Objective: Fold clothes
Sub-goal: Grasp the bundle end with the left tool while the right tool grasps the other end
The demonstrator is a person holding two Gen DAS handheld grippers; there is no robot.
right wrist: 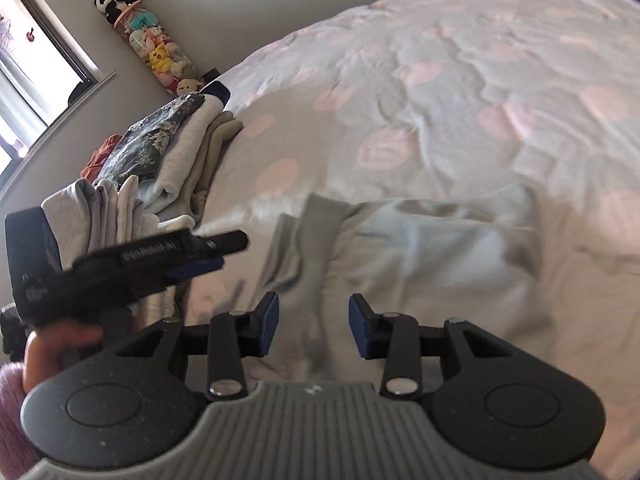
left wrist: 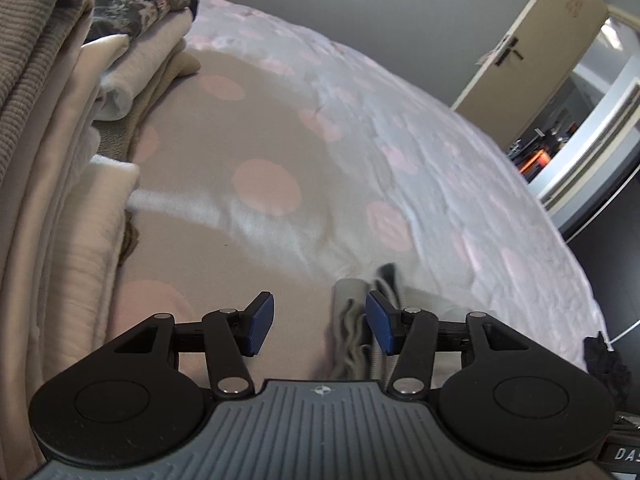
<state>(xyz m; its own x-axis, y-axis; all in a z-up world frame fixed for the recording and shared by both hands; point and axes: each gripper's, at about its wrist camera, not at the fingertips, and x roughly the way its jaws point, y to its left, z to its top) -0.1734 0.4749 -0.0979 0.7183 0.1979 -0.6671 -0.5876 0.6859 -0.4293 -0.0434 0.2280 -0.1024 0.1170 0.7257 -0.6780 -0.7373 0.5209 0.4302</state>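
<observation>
The pale garment (right wrist: 420, 240) lies spread on the dotted bedspread (right wrist: 460, 92), right of the folded stack (right wrist: 172, 176), stretching rightward from its grey collar end. The right gripper (right wrist: 314, 326) hovers nearest, above it, jaws spread and empty; the left gripper (left wrist: 320, 326), likewise spread, sits at its edge.

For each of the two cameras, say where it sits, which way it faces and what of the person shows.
Left wrist: on the left gripper, facing along the spotted bedspread toward an open door; no body part shows.
Right wrist: on the right gripper, facing across a pale garment toward a window; a hand shows holding the left gripper.
Shared: bedspread, stack of folded clothes.
</observation>
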